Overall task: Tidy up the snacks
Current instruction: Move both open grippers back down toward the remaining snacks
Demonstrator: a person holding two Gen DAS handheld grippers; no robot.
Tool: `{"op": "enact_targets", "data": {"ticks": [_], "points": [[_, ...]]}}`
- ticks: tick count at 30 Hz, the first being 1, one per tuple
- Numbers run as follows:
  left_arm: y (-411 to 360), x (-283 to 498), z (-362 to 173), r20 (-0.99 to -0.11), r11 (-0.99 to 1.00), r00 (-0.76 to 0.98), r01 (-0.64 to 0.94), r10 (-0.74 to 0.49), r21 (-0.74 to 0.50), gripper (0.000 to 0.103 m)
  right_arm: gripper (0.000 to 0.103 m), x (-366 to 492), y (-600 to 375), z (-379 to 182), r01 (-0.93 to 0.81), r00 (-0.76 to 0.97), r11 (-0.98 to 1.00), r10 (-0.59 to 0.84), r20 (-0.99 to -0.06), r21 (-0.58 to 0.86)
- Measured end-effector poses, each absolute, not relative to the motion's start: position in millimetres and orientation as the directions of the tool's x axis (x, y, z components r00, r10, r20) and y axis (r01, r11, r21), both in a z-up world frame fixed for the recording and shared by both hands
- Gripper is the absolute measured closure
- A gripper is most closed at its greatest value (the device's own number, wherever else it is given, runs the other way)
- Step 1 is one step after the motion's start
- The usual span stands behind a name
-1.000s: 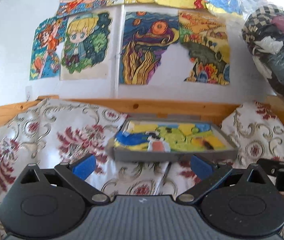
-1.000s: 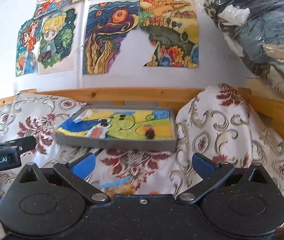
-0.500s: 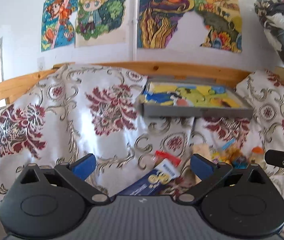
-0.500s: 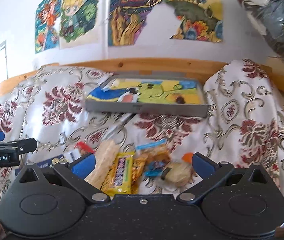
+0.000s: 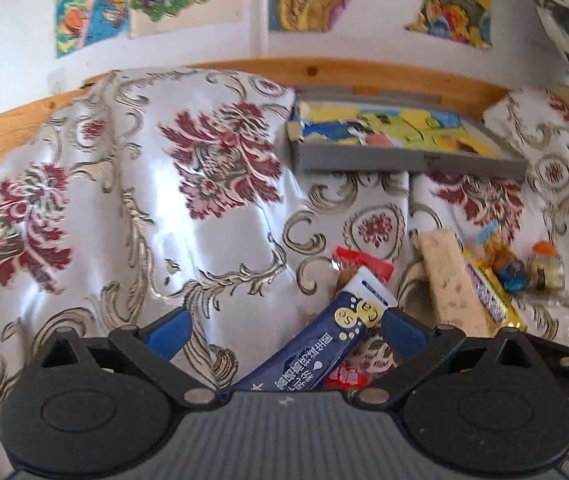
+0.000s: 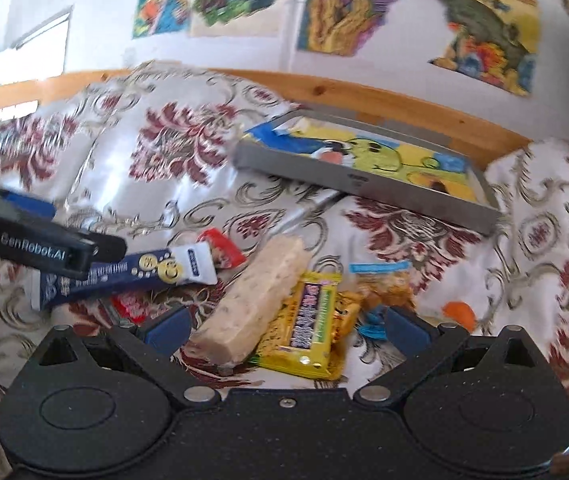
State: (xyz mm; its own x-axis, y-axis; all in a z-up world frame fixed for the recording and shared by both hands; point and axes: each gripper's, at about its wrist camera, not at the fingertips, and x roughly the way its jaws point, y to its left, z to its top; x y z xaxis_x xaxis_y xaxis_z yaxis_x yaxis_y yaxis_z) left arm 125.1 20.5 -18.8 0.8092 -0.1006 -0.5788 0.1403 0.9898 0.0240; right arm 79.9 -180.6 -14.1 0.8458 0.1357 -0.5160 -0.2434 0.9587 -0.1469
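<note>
- The floral bedspread [image 6: 172, 148] carries everything; the landmark is the grey tray [image 6: 348, 184], lined with a colourful drawing, lying on the cloth in front of the wooden rail [image 6: 364, 92]. It looks the likely place for the snacks, and none is in it yet.
- The snacks lie loose on the cloth in a cluster in front of the tray, apart from it.
- Left tool [image 5: 280, 332]: fingers spread, pinching nothing, poised over the navy tube-shaped packet [image 5: 324, 344], the snack farthest left of the tray.
- Right tool [image 6: 280, 330]: fingers spread and empty, straddling the pale nougat-like bar [image 6: 252, 300] and the yellow candy bar [image 6: 312, 316], which touch each other, straight in front of the tray.
- A red wrapper [image 6: 222, 252] peeks out behind the packet's white end; small orange and blue sweets [image 6: 388, 284] lie toward the tray's right corner.
- Step in hand, as I judge it: reaching for a first pick. Next, each tool must lower around one snack only, close, and carry it to the tray.
</note>
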Motion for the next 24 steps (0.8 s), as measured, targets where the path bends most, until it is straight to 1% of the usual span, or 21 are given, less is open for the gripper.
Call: {"op": "enact_targets", "data": {"ticks": [7,13,17,24], "points": [[19,150,-28,-0.63,0.959,0.757,0.274,-0.172,0.068,0.001,0.001,100,-153,-39,-0.294,0.83,0.925,0.123,-0.545,-0.24],[14,163,-36,-0.656,0.924,0.724,0.368,-0.214,0.104,0.001,0.001,114,-138,-50,-0.296,0.835,0.915,0.107,-0.54,-0.275],[14,171,-42,-0.674,0.904,0.703,0.41,-0.226,0.125,0.001,0.001,123,-131,-58,-0.29,0.833,0.913,0.094,-0.546,-0.286],[17,177,-50,-0.698,0.882,0.676,0.451,-0.236,0.138,0.001,0.001,132,-119,-68,-0.282,0.853,0.895,0.069,-0.518,-0.346]]}}
